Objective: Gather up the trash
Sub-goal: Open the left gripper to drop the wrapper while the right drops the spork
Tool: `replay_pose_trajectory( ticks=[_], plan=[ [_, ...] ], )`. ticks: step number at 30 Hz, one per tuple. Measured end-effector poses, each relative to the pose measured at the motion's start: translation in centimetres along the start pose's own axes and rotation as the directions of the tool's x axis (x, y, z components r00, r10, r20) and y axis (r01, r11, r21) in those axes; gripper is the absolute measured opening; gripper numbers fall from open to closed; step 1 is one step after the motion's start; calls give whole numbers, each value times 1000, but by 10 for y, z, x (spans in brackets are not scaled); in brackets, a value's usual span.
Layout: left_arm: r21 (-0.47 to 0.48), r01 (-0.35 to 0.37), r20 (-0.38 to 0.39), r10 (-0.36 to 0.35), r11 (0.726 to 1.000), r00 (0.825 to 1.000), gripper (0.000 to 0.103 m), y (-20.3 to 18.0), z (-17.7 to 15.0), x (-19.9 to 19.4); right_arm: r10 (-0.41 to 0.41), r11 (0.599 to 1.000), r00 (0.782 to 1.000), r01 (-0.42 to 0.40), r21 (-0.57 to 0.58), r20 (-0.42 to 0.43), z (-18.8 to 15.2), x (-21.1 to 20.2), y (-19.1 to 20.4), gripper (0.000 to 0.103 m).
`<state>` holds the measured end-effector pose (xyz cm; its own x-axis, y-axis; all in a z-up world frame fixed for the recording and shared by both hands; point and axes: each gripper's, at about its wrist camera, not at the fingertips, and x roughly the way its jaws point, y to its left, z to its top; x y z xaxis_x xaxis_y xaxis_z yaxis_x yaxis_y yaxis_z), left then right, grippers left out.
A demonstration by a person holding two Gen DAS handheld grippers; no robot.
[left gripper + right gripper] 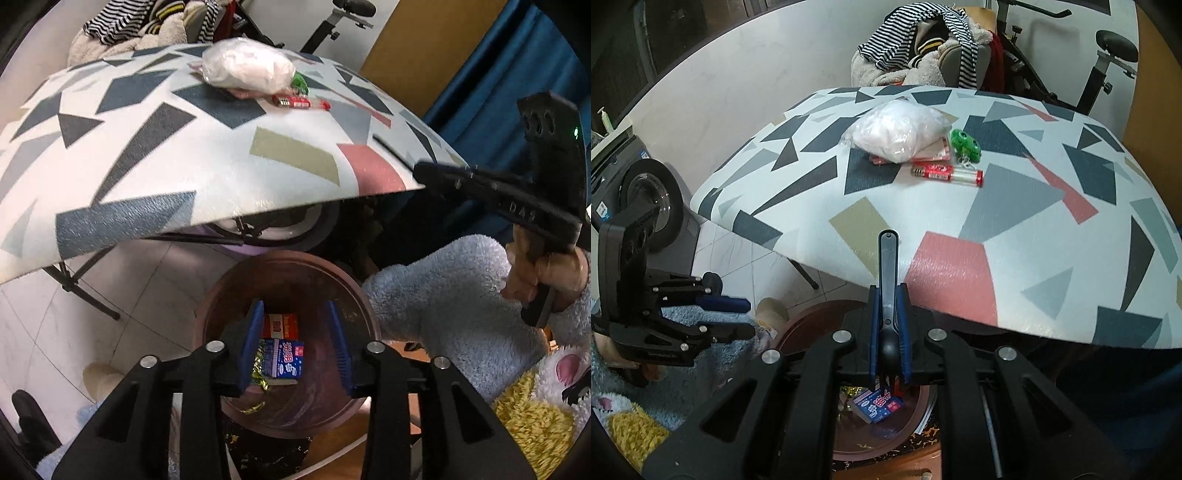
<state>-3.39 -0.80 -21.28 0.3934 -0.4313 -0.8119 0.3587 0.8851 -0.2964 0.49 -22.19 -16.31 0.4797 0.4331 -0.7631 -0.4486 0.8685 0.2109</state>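
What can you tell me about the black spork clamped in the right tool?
The spork looks like dark, matte plastic, a single piece with a flat, round-ended handle and a bowl ending in short tines. It is gripped around the neck between the blue pads of the right tool, which is shut on it. The handle points forward over the edge of the patterned table; the tined bowl hangs back toward the camera, above the brown bin holding wrappers. Nothing else touches it.

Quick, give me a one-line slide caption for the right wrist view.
Right gripper clamps a black plastic spork above the round brown bin, beside the geometric-patterned table.
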Motion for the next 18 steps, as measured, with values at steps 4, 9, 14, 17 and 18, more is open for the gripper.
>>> replay_pose_trajectory(
  ticks=[4,9,14,17,18],
  plan=[
    [-11,-23,71,24,1000,997,54,1,2,-16,24,1000,1000,-23,2,-20,-11,7,5,13],
    [-1,-69,131,69,998,989,71,-2,2,-33,67,998,996,-67,-8,-54,-26,21,15,13],
    [20,-104,169,99,994,981,82,-3,1,-44,100,994,991,-103,-29,-86,-39,35,22,13],
    [8,-110,174,107,994,979,84,1,0,-46,104,994,988,-108,-26,-114,-44,43,21,13],
    [2,-112,175,110,994,978,85,2,-1,-47,106,994,987,-110,-23,-118,-44,45,21,13]
  ],
)
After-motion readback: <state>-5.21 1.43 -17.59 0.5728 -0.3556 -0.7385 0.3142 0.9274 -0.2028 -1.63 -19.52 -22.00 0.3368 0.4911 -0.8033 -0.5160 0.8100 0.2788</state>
